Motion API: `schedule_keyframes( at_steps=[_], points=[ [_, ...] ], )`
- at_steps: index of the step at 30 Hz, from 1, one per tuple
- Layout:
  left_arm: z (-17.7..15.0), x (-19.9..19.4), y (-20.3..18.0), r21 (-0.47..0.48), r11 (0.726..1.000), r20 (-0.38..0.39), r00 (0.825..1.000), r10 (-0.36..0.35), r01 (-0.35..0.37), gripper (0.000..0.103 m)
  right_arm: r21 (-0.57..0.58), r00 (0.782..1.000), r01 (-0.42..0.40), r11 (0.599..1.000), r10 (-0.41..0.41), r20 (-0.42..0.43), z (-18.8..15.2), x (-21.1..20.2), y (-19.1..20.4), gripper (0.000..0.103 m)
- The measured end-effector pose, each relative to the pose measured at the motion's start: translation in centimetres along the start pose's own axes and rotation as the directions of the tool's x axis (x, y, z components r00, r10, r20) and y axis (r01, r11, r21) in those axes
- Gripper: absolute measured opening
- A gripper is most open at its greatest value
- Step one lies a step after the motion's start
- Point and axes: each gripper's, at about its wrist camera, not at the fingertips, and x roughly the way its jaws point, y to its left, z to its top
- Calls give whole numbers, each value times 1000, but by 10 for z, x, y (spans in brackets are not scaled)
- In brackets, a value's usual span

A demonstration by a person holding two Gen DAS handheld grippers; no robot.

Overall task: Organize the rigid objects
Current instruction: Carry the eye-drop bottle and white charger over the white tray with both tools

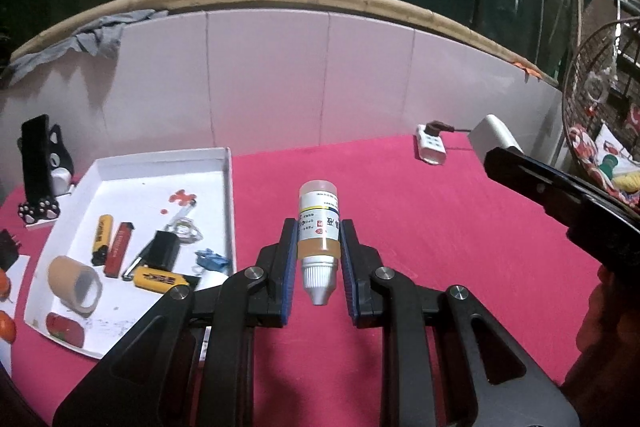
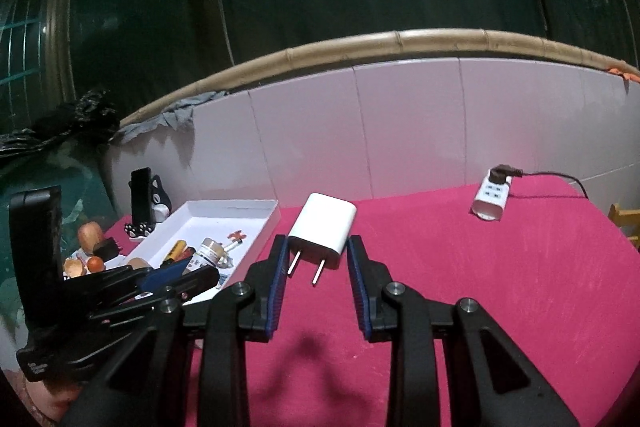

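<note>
While the left gripper [image 1: 319, 255] pinches a small dropper bottle [image 1: 319, 227] between its blue pads, the bottle hangs above the pink tablecloth [image 1: 440, 227], nozzle toward the camera; its white label carries coloured stripes and printed characters too small to read; amber liquid shows below the label. To the left lies a white tray [image 1: 160, 167] holding two yellow lighters [image 1: 101, 239] with dark lettering I cannot make out, a red lighter [image 1: 119, 247], a roll of tan tape [image 1: 74, 279], a black block and a blue clip; a black cat-shaped stand [image 1: 44, 171] sits beyond the tray's corner. The right gripper [image 2: 318, 263] clamps a white charger plug [image 2: 322, 229] by its sides, two metal prongs pointing back at the camera, raised over the cloth just right of the tray; no marking shows on its face. A white power strip [image 2: 492, 197] with a black plug in it rests far right by the white wall panels [image 2: 400, 127].
</note>
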Motion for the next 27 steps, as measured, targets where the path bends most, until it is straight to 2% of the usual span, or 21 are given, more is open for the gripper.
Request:
schedule_keyframes(
  at_steps=[14, 27],
  points=[
    [4, -37, 27, -43, 997, 63, 996, 62, -59, 20, -68, 997, -48, 997, 52, 54, 18, -13, 34, 29],
    [1, -59, 67, -114, 987, 102, 987, 123, -111, 20, -126, 994, -99, 987, 105, 43, 24, -7, 68, 29]
  ],
)
